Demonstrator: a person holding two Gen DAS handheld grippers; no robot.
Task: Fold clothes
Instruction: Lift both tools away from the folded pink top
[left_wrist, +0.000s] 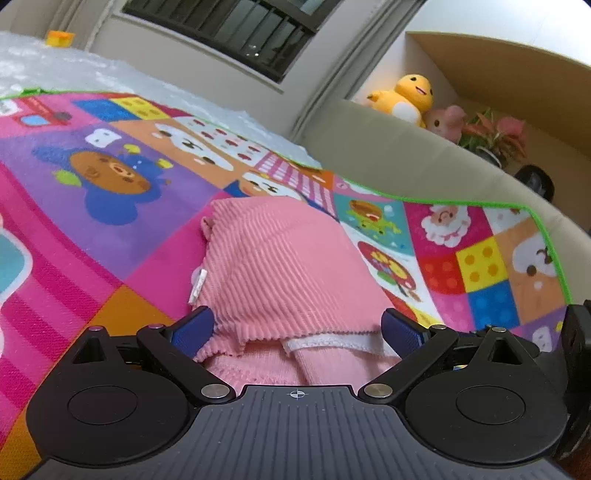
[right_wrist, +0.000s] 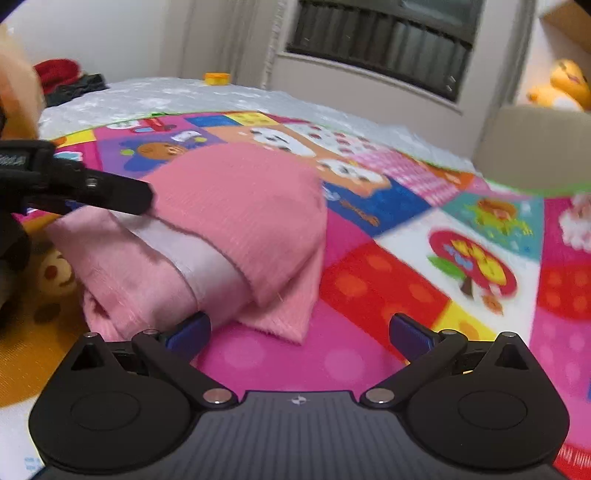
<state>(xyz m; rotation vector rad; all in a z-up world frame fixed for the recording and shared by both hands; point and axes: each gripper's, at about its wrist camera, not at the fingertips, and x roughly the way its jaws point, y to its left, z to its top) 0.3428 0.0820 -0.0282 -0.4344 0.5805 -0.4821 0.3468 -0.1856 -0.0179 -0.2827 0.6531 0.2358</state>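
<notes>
Left wrist view: left gripper (left_wrist: 297, 328) jaws spread wide, straddling the near edge of one pink ribbed garment (left_wrist: 280, 258), gripping nothing. Garment sits folded at 6 o'clock on the cartoon play mat (left_wrist: 110, 192); a white inner hem (left_wrist: 332, 341) shows along its near edge, and the gripper body hides the lowest part. One small white tag (left_wrist: 197, 286) at the garment's 9 o'clock edge, print unreadable. At 2 o'clock, behind a beige curved headboard (left_wrist: 406, 162): one yellow duck plush (left_wrist: 406, 96), one pink plush (left_wrist: 447, 122) half-hidden, one potted plant (left_wrist: 491, 136), cut off low. One orange block (left_wrist: 59, 37) at 11 o'clock, blurry.

Right wrist view: motion-blurred throughout. Right gripper (right_wrist: 297, 334) jaws wide apart, empty, over bare mat; garment's right corner just beside its left finger (right_wrist: 188, 332). Left gripper enters from 9 o'clock, tip over the garment's left side; contact unclear. Red and dark heap (right_wrist: 62, 79) at 10 o'clock, unidentifiable.
</notes>
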